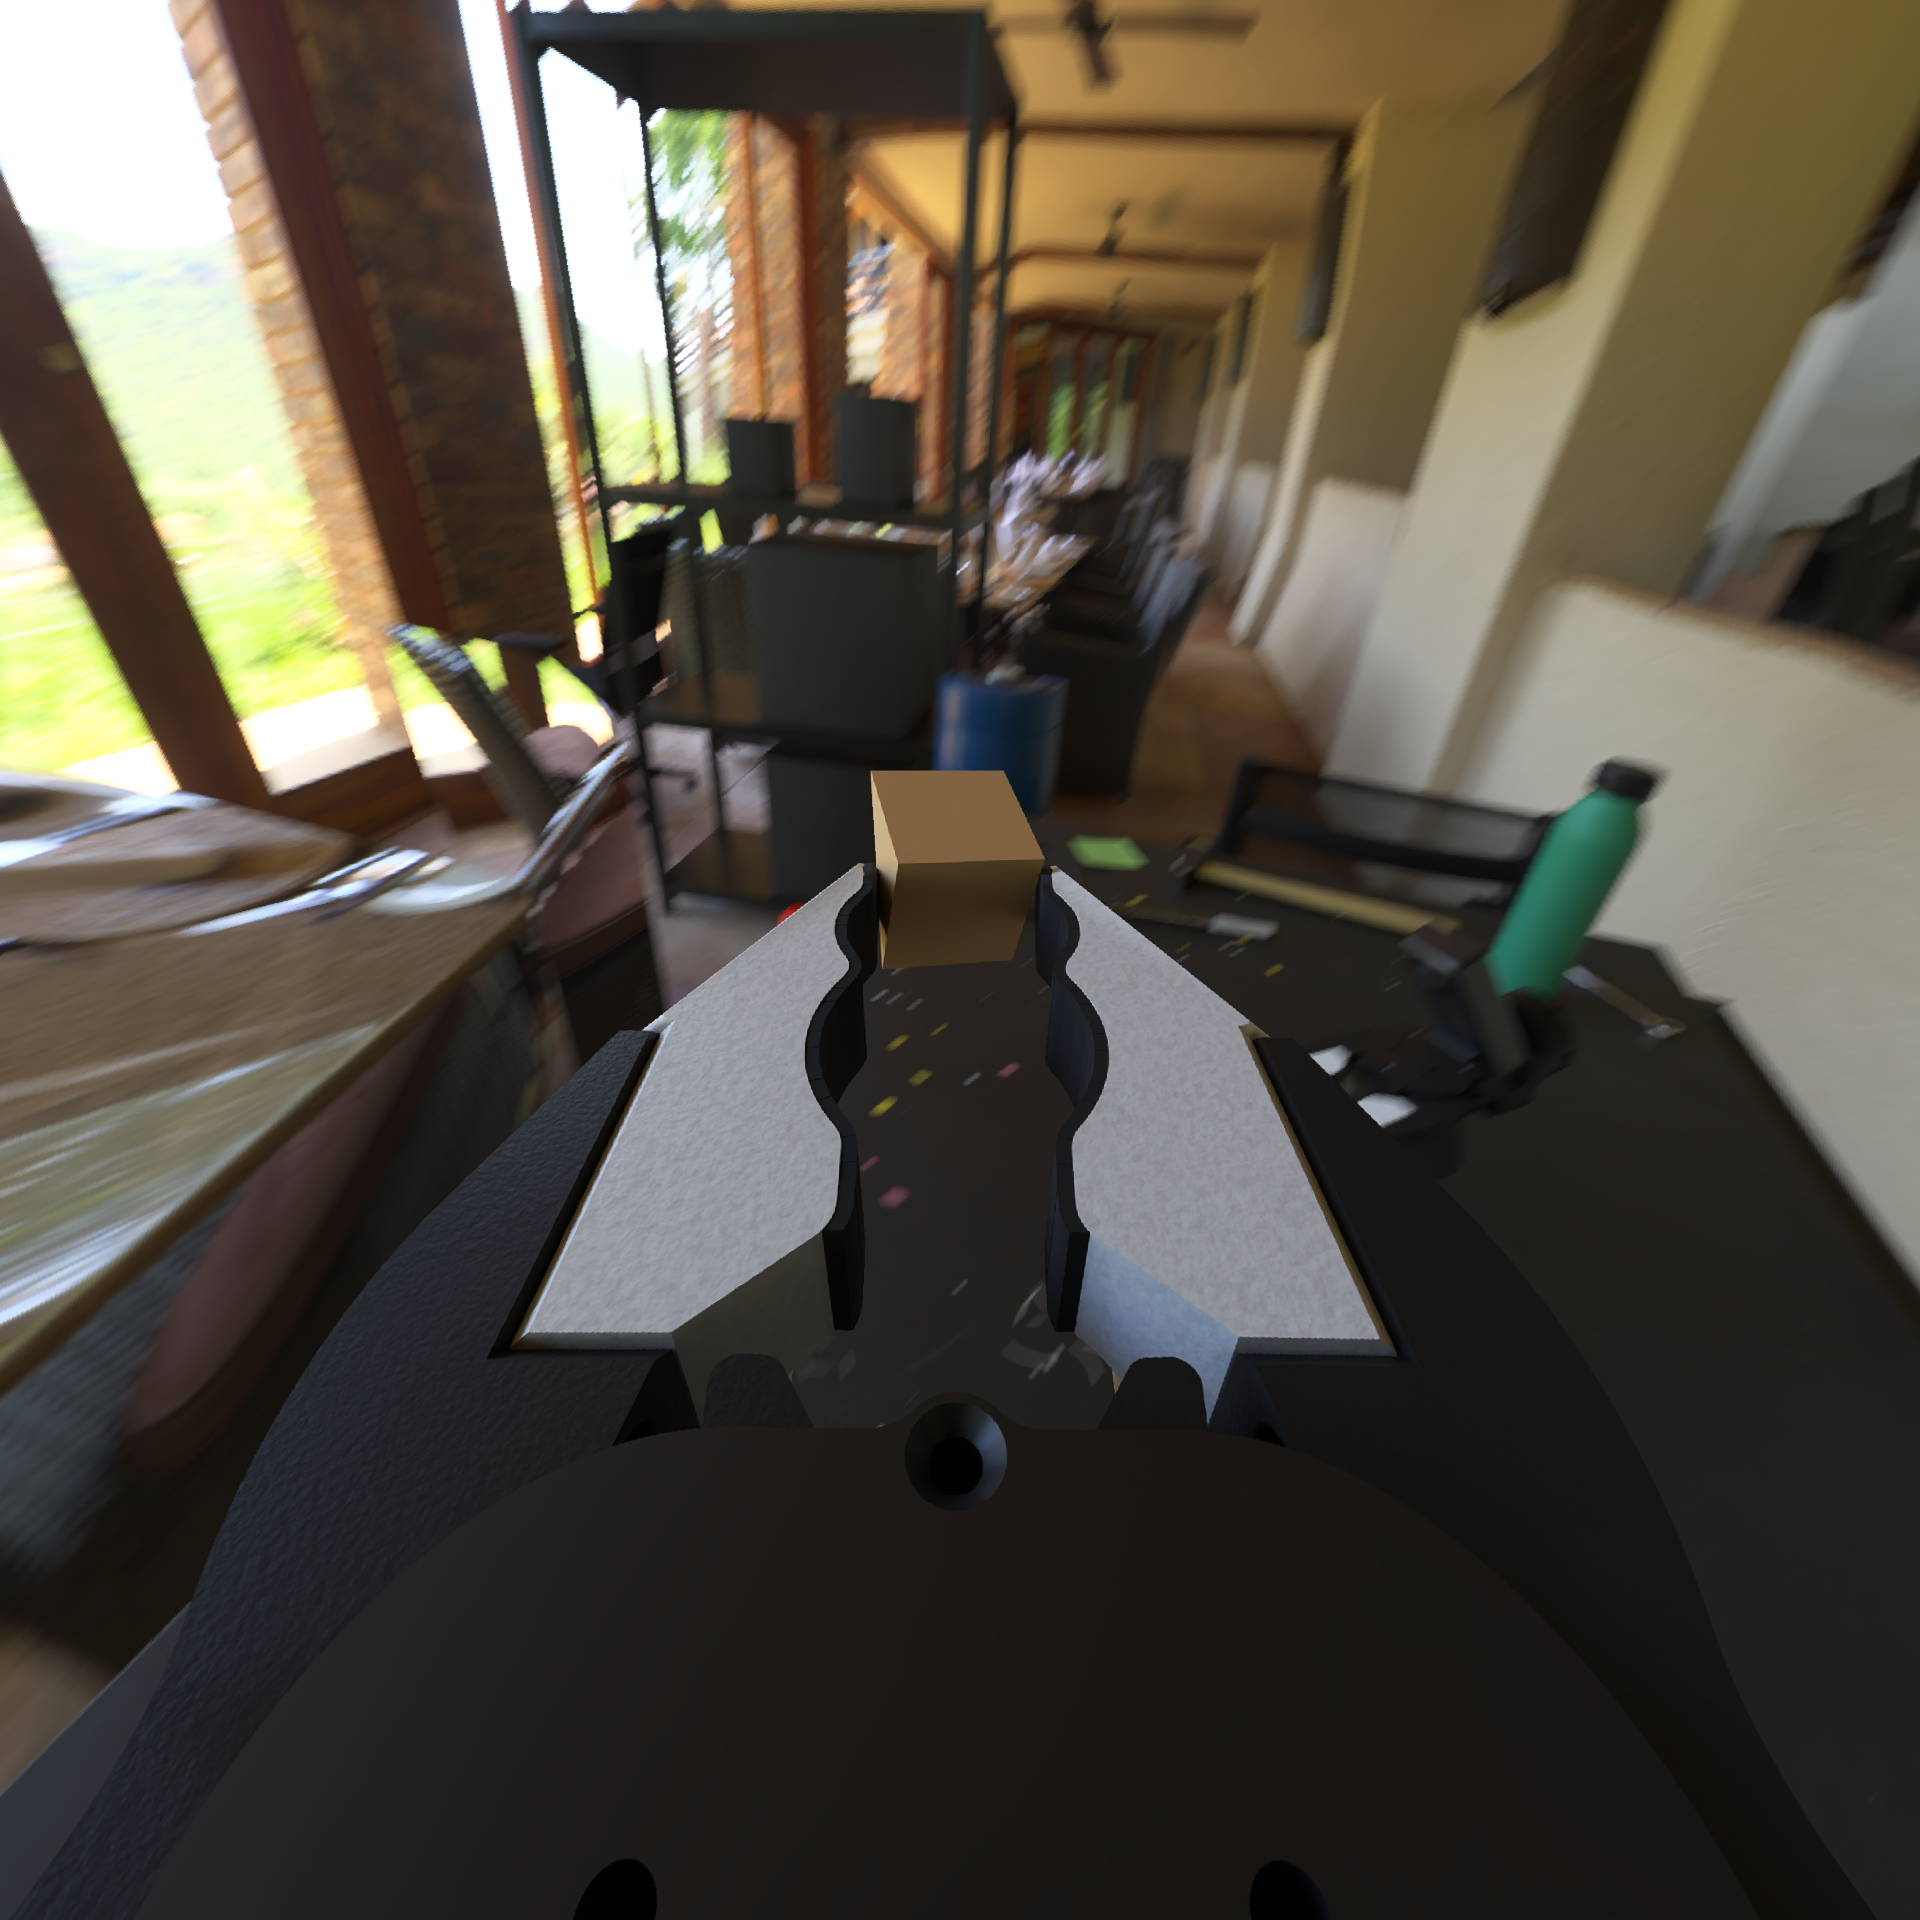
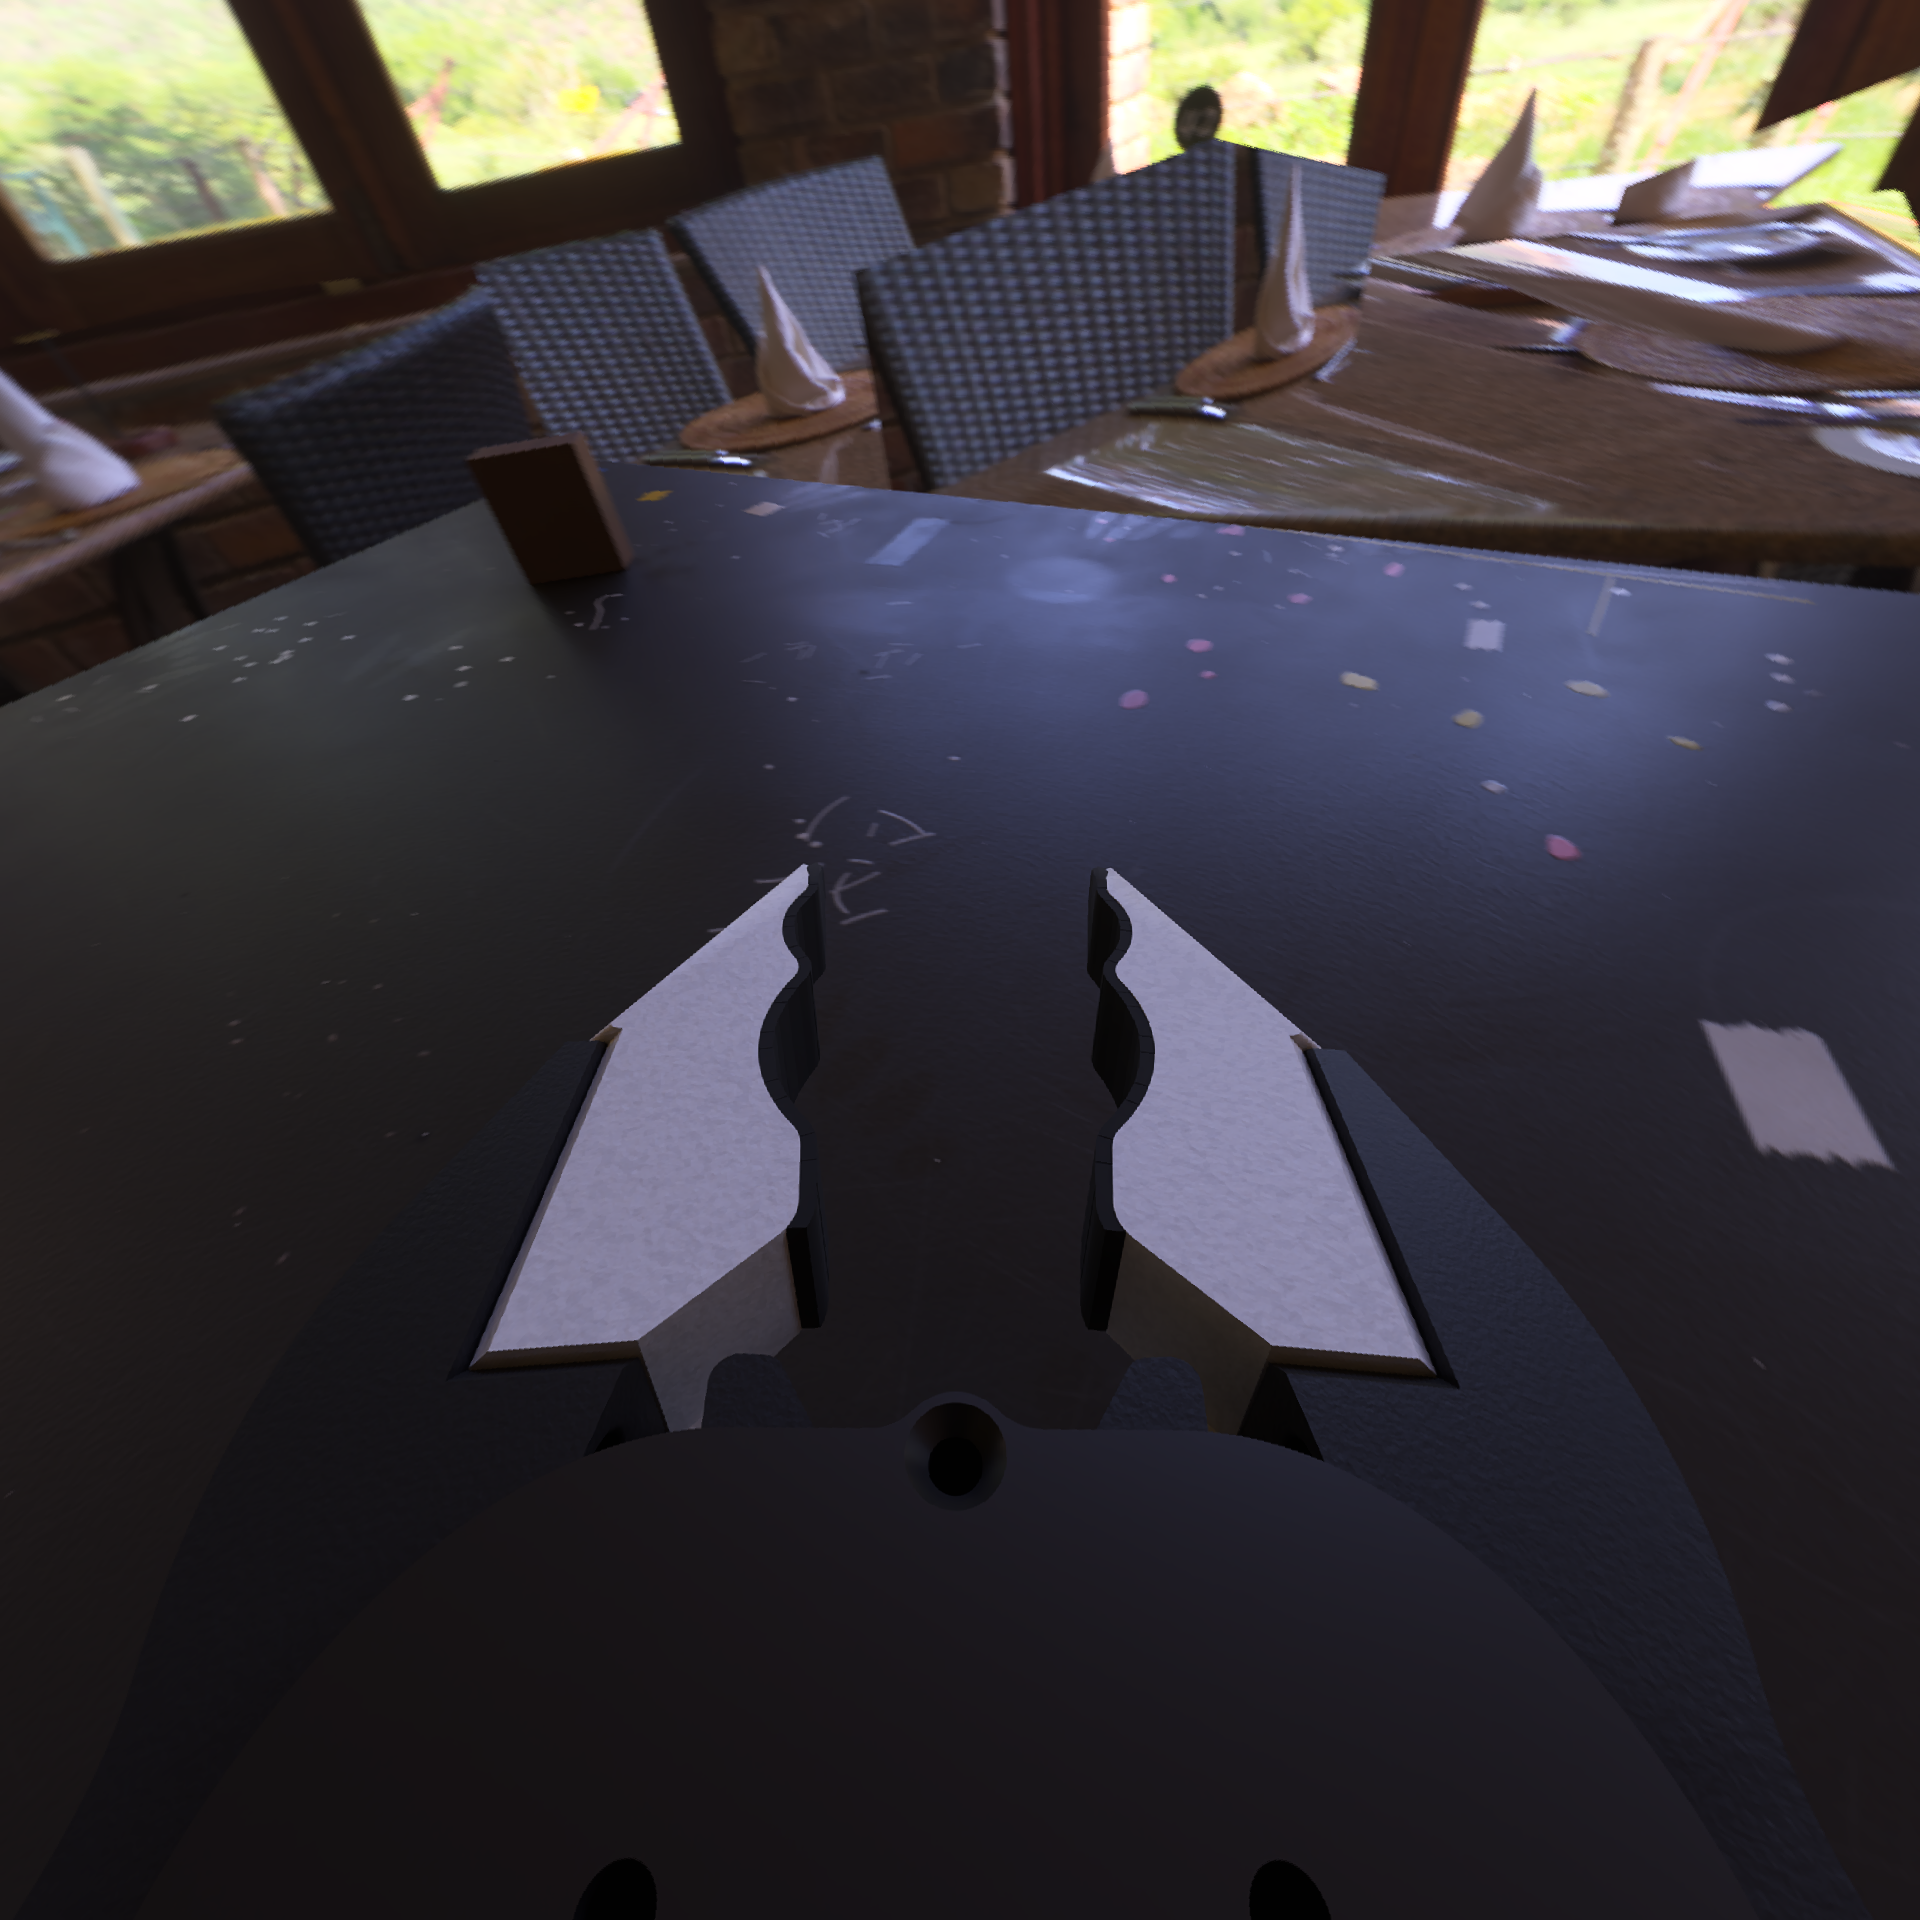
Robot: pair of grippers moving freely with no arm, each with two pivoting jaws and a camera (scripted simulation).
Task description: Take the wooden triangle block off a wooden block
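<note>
Pinching a plain tan wooden block (image 1: 951,868) at its fingertips, the left hand-held gripper (image 1: 954,909) grips it.

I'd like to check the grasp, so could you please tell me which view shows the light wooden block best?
The left wrist view: the light wooden block sits close and centred at the left gripper tips. The right wrist view doesn't show it.

A light tan wooden block (image 1: 954,868) sits pinched between the tips of my left fingers (image 1: 727,1091), raised above the dark table, its top face and front face showing. A darker reddish-brown wooden block (image 2: 551,509) stands alone near the table's far edge, slightly tilted in my right view.
</note>
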